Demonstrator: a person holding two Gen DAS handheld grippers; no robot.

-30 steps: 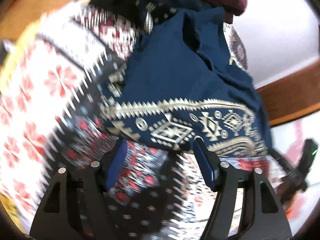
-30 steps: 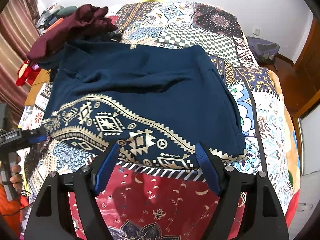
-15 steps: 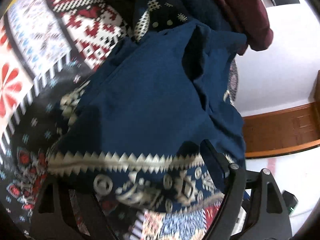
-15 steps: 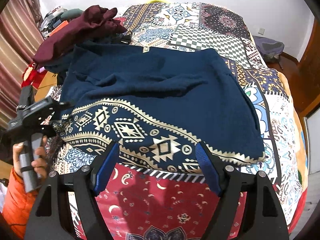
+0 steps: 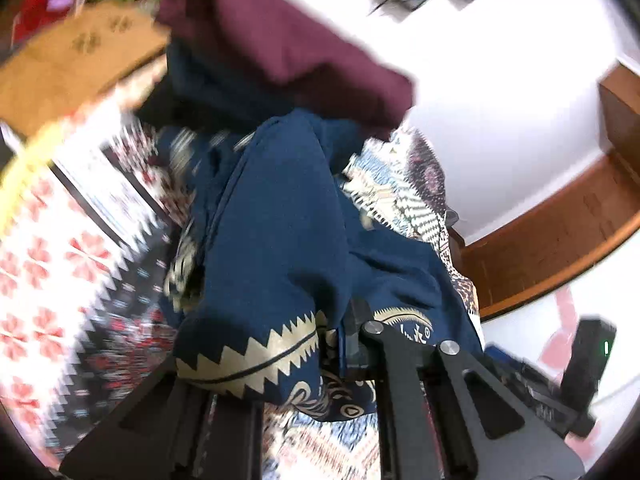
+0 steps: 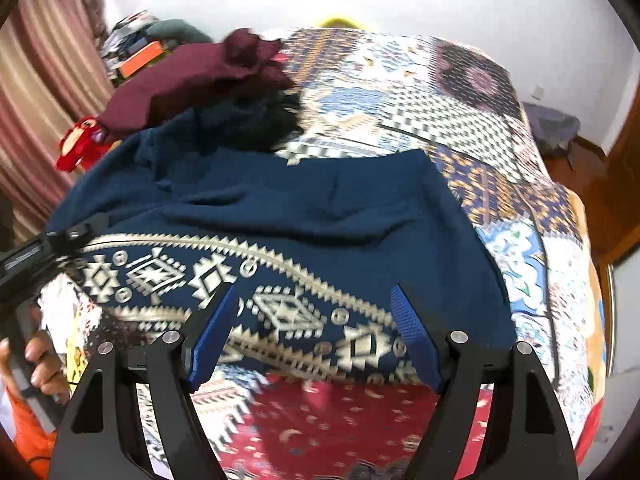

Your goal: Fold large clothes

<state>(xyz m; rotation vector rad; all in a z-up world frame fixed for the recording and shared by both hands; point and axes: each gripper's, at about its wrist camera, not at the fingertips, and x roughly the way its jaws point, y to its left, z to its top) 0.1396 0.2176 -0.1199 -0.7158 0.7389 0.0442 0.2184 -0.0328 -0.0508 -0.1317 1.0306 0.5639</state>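
Pinching the patterned hem of the navy garment (image 5: 280, 240), my left gripper (image 5: 332, 352) has just been closing on soft knit cloth. My right gripper (image 6: 312, 332) hangs with jaws apart above the same gold-banded hem, which runs crosswise along the bed's (image 6: 460, 120) near edge, right corner ungrasped.

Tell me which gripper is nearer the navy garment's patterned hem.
Left. The left gripper is shut on the navy garment's patterned hem; the right gripper hovers open above it.

Both wrist views look down (closely) at the navy garment (image 6: 304, 208).
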